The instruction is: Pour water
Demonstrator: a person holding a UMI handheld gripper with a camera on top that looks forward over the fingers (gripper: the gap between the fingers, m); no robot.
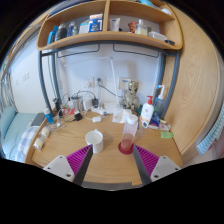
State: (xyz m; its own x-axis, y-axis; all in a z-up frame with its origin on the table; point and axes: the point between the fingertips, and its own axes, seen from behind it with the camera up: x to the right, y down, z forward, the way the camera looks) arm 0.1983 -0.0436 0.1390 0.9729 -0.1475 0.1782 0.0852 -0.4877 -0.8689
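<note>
A white cup (96,140) stands on the wooden desk (110,166), ahead of my left finger. A clear bottle with red liquid in its base (127,137) stands upright to the cup's right, ahead of my right finger. My gripper (110,172) is open and empty, held above the desk short of both. Its pink pads (147,159) show on the inner faces of the fingers. Nothing lies between the fingers but bare desk.
The back of the desk is cluttered: a white spray bottle (147,110), small jars and cables at the left (50,122), a small figure (129,97). A shelf with bottles and boxes (105,28) hangs above. A wooden cabinet side (195,90) stands at the right.
</note>
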